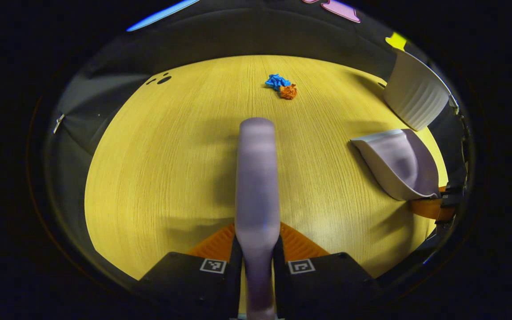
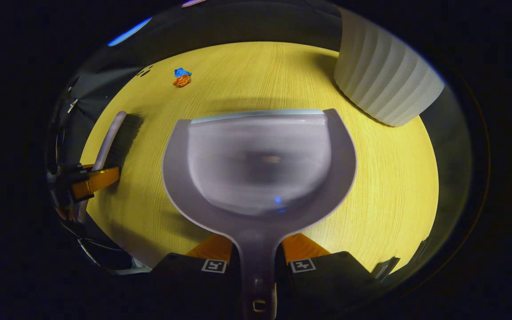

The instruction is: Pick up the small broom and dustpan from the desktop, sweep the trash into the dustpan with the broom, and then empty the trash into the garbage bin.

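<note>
In the left gripper view my left gripper (image 1: 257, 249) is shut on the pale lilac broom (image 1: 257, 178), whose back points forward over the yellow desktop (image 1: 158, 178). In the right gripper view my right gripper (image 2: 257, 253) is shut on the handle of the lilac dustpan (image 2: 260, 164), held above the desk. Two crumpled paper scraps, blue (image 1: 276, 82) and orange (image 1: 288, 91), lie touching each other far ahead on the desk. The right gripper view also has the broom (image 2: 118, 138) with dark bristles at left, and the scraps, blue (image 2: 182, 72) and orange (image 2: 182, 81). The dustpan (image 1: 400, 164) appears at right in the left gripper view.
A white ribbed garbage bin (image 2: 385, 75) stands at the desk's far right corner, also the bin (image 1: 416, 93) in the left gripper view. A few dark holes (image 1: 162, 80) mark the desk's far left. Desk edges curve round on all sides.
</note>
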{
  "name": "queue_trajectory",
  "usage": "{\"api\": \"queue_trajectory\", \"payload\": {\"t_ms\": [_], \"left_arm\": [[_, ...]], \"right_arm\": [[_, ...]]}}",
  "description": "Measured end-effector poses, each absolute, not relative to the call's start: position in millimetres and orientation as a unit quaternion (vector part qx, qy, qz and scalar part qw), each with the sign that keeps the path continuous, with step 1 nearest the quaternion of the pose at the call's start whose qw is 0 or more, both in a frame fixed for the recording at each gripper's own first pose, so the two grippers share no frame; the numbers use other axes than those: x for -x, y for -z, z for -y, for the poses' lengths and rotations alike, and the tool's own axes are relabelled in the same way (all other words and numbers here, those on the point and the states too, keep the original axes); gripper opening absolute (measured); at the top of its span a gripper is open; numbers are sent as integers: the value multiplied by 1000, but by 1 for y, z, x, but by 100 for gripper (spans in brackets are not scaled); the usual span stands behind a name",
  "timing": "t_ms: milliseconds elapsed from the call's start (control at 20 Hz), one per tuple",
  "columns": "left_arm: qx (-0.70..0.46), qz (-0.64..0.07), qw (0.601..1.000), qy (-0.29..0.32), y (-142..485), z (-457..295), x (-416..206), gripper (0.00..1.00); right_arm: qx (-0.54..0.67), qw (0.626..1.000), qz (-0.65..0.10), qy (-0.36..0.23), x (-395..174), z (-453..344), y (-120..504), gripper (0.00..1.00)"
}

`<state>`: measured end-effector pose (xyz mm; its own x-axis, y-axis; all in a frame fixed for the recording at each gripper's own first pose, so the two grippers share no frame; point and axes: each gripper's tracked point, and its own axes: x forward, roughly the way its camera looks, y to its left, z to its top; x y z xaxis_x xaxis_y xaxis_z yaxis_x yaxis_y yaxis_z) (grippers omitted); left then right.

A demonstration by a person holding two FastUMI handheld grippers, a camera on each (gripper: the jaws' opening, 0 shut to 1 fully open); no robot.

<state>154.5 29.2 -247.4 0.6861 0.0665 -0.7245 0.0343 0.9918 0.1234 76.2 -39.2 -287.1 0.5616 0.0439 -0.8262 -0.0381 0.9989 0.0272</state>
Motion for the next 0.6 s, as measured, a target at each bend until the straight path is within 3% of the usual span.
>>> {"api": "queue_trajectory", "payload": {"t_ms": [50, 200, 400, 450, 600], "left_arm": [[-63, -389, 919, -8, 246, -29, -156, 34], [-54, -382, 922, -3, 245, -31, -155, 27], [-36, -371, 928, -7, 226, -41, -160, 27], [-29, -371, 928, -5, 220, -42, -163, 27], [-28, -369, 929, 1, 203, -51, -183, 27]], "right_arm": [[-2, 885, -465, -24, -76, 39, 287, 33], [6, 885, -464, -32, -76, 39, 287, 37], [17, 887, -459, -39, -76, 46, 286, 40], [24, 887, -459, -40, -75, 49, 286, 36], [42, 891, -451, -42, -78, 55, 276, 36]]}}
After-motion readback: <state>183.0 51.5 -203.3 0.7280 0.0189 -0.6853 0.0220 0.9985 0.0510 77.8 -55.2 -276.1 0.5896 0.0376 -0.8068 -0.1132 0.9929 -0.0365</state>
